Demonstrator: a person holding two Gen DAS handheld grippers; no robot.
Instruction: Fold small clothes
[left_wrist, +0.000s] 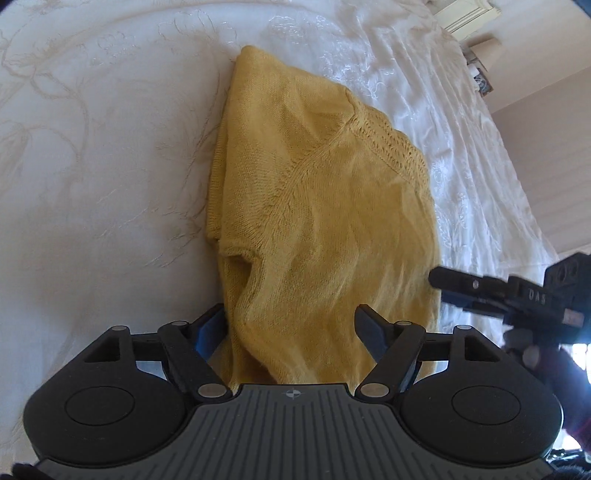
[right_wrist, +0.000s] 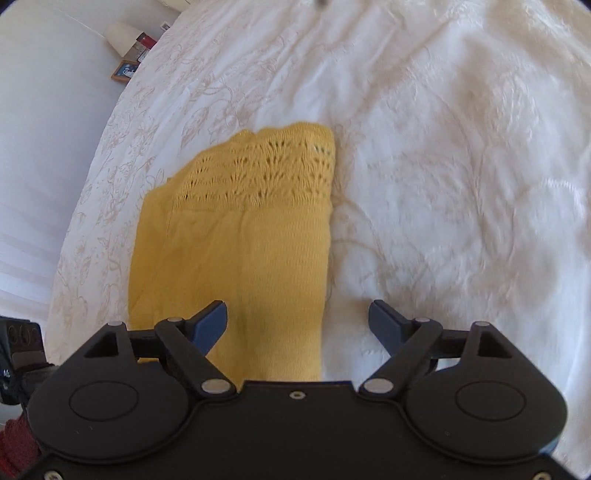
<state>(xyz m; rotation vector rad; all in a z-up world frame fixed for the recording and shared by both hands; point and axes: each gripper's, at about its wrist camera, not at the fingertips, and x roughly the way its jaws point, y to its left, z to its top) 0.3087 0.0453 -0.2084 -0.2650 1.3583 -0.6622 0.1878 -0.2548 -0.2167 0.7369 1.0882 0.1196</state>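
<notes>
A yellow knitted garment (left_wrist: 314, 206) lies on a white embroidered bedspread (left_wrist: 92, 166), partly folded, with a lace-pattern band near its far right edge. My left gripper (left_wrist: 291, 325) is open, its jaws spread either side of the garment's near end. The right gripper shows in this view (left_wrist: 439, 280) at the garment's right edge. In the right wrist view the garment (right_wrist: 243, 236) runs away from me with the lace band at its far end. My right gripper (right_wrist: 297, 317) is open and empty, its left finger over the garment and its right finger over the bedspread (right_wrist: 461, 184).
The bed's edge runs along the right of the left wrist view, with a wall (left_wrist: 546, 155) and small items beyond. In the right wrist view a lamp shade (right_wrist: 122, 37) and a framed picture (right_wrist: 125, 70) sit beyond the bed's left edge.
</notes>
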